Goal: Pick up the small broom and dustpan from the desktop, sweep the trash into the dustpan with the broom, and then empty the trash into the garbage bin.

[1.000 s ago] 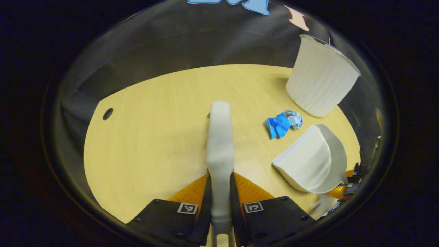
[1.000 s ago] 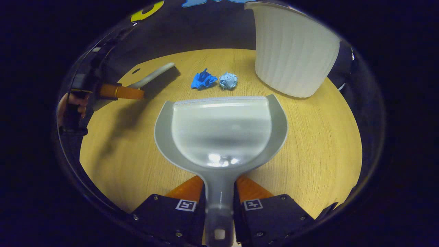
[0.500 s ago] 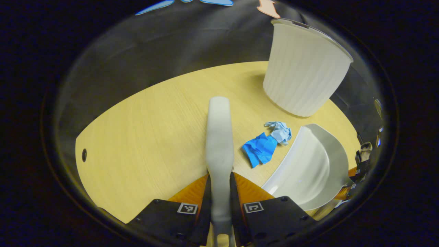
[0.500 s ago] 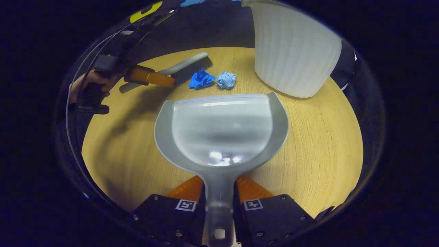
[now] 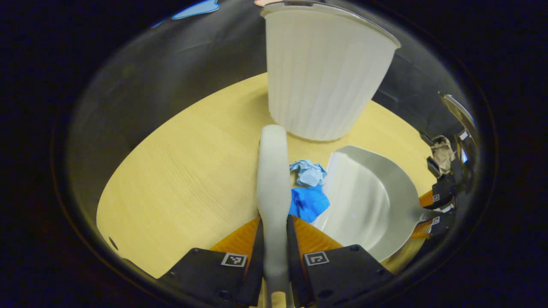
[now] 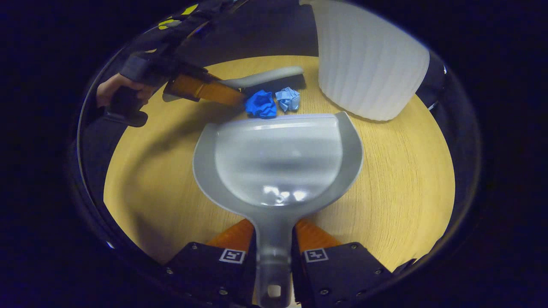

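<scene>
Left gripper (image 5: 274,239) pinches the small broom (image 5: 273,171) by its handle, centre frame. Right gripper (image 6: 274,252) clamps the dustpan (image 6: 278,158) handle. Dark blue paper wad (image 6: 261,104) and pale blue wad (image 6: 288,98) sit between broom and dustpan lip. White garbage bin (image 6: 368,64) upper right on the desktop (image 6: 398,171).

In the right gripper view, two paper wads (image 6: 275,102) lie on the table (image 6: 398,179) just beyond the dustpan's (image 6: 278,162) far lip, the broom (image 6: 267,78) behind them (touching, perhaps), the bin (image 6: 370,64) far right.
</scene>
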Demonstrator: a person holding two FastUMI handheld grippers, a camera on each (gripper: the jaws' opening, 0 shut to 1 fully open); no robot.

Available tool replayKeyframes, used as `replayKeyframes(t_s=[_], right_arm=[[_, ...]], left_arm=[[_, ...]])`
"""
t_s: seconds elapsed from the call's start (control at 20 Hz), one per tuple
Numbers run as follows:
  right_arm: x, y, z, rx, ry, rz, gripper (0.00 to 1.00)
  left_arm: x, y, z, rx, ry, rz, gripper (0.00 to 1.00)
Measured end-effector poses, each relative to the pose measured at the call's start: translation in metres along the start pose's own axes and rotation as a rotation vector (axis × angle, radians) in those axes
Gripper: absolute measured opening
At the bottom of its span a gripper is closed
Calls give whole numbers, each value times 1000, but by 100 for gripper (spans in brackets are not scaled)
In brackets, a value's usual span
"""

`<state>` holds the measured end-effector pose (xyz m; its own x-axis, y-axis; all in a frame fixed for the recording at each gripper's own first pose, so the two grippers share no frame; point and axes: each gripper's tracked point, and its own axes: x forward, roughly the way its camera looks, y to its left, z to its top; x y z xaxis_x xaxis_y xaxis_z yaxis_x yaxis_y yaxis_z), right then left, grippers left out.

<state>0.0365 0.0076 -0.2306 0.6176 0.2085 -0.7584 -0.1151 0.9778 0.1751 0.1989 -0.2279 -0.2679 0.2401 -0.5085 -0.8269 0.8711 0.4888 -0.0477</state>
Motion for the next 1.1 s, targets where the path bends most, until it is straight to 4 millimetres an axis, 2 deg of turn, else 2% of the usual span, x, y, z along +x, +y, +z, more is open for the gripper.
replayKeyframes(t_s=[0.3, 0.4, 1.1], right_arm=[[1, -1, 4, 12, -14, 0, 35], [0, -1, 4, 13, -22, 2, 35], [2, 0, 19, 68, -71, 22, 35]], left_arm=[[-17, -41, 12, -16, -2, -93, 37], [-18, -55, 5, -18, 0, -105, 36], [-50, -82, -13, -198, -52, -70, 36]])
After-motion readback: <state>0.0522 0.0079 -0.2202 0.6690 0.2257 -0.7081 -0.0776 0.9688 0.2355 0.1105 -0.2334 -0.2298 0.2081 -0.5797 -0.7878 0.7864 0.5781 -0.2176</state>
